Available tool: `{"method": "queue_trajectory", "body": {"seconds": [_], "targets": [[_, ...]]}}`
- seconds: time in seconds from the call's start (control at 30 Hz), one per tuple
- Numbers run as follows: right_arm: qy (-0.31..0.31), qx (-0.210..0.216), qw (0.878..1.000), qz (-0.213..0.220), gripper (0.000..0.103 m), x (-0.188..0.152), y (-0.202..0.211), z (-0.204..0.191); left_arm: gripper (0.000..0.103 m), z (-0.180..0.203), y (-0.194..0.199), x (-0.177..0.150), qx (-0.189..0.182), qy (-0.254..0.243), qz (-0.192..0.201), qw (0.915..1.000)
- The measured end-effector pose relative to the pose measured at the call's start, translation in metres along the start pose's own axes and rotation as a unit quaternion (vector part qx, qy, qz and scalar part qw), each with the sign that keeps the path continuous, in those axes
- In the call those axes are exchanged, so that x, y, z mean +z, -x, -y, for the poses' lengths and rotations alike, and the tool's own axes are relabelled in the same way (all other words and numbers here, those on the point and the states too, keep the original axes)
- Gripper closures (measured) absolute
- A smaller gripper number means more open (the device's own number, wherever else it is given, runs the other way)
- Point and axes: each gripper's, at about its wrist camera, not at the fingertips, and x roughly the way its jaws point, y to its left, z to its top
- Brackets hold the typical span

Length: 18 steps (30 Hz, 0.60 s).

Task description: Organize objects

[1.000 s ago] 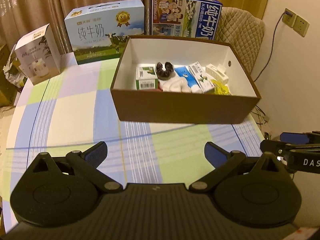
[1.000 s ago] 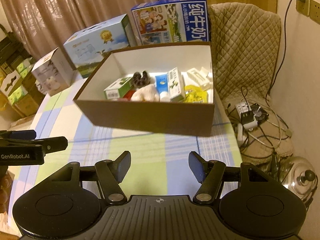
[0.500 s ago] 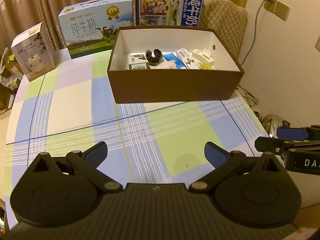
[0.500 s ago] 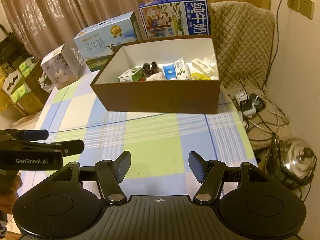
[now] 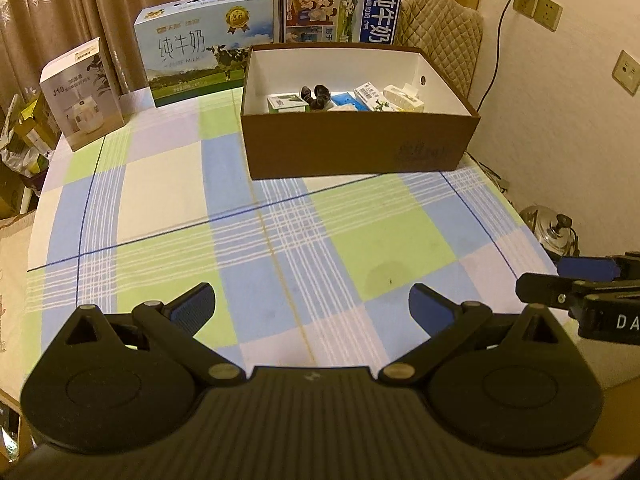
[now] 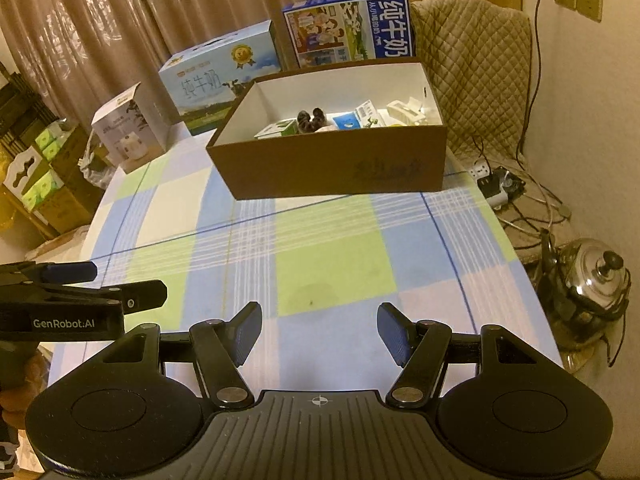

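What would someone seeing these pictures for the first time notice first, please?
The open brown box at the far side of the checked tablecloth draws the eye, with small packets and a dark curled item lying inside. Behind it stand two milk cartons, with a white box off to the left. Near the camera, the left claw and right claw are both open and hold nothing.

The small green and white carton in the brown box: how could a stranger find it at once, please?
Find the brown box on the checked tablecloth. The green and white carton lies at the left end of the row of things inside, beside the dark curled object. The cartons further right carry blue, not green.
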Motion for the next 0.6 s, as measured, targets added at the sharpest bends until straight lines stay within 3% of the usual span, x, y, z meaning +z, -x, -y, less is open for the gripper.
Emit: {"method": "queue_trajectory", "body": {"seconds": [0.6], "targets": [[-0.014,-0.007,1.000,0.009,0.042,-0.027,0.019,-0.018,0.001,-0.006,0.025,-0.023,-0.013,-0.007,0.010,0.9998]]}}
